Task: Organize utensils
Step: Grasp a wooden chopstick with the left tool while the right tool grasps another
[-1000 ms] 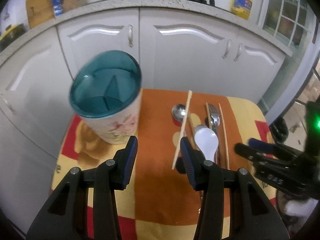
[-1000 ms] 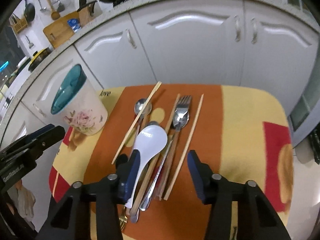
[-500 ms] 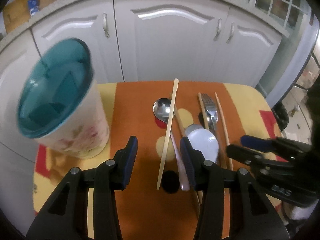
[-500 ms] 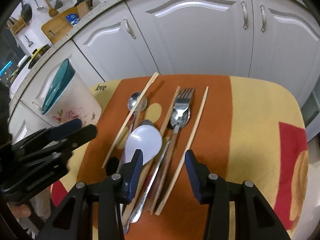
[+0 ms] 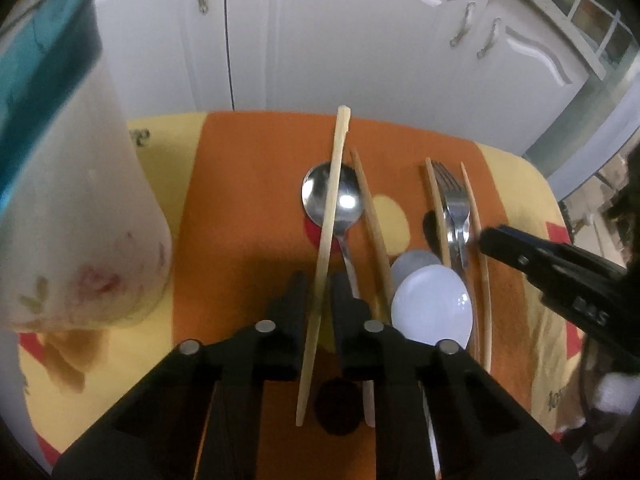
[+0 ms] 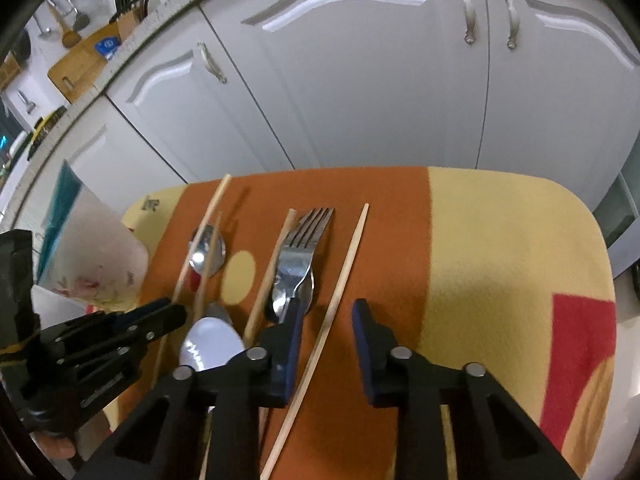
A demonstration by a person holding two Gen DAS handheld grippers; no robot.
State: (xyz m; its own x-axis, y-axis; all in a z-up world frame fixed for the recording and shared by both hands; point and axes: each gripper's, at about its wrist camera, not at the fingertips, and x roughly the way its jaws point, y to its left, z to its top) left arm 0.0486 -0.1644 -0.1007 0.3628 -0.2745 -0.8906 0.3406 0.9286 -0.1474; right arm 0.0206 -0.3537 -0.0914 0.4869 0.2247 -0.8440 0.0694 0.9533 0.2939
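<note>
The left gripper point(image 5: 319, 292), spread wide half a second back, has now drawn its jaws in on the leftmost chopstick point(image 5: 329, 240), pinching it near its lower half while the stick's far end points to 12 o'clock across the metal spoon point(image 5: 334, 200); that reads as the first pick just made, with the lift yet to come. The right gripper point(image 6: 326, 338) has moved forward and stands spread over the rightmost chopstick point(image 6: 344, 280), which runs between its jaws untouched. At 1 o'clock of the left gripper lie the white ceramic spoon point(image 5: 430, 306) and the fork point(image 5: 454, 204) on the orange and yellow cloth point(image 6: 500, 248). The holder point(image 5: 76, 200), a floral cup with a teal rim, stands at 10 o'clock; its inside is not visible here, so its contents cannot be told.
</note>
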